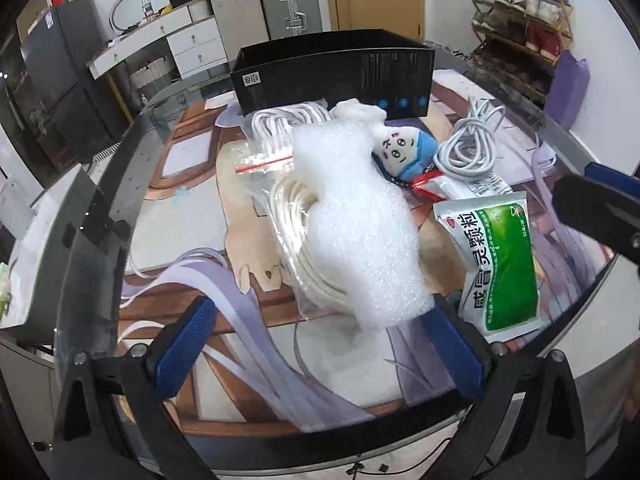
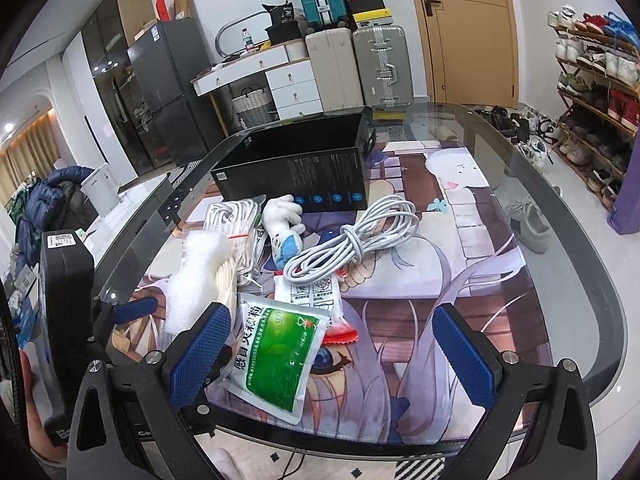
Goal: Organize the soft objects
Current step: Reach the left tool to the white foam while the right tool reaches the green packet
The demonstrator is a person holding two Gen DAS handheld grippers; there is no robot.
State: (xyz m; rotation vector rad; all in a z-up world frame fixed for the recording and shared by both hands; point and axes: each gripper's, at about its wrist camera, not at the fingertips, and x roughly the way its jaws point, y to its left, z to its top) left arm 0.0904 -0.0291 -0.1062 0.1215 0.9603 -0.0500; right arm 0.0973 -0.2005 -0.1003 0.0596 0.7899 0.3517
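A cluttered room of suitcases and shoe racks surrounds the glass desk (image 2: 532, 184). At its near edge the left tool (image 1: 320, 344) stands released, the foam wrap (image 1: 352, 216) between its fingers, long axis running away toward the black box (image 1: 332, 72). The right tool (image 2: 332, 356), also released, straddles the green sachet (image 2: 276, 356).

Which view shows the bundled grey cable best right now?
The right wrist view: the grey cable lies whole and unobstructed in front of the black box. In the left wrist view it sits small toward the right, partly behind a packet.
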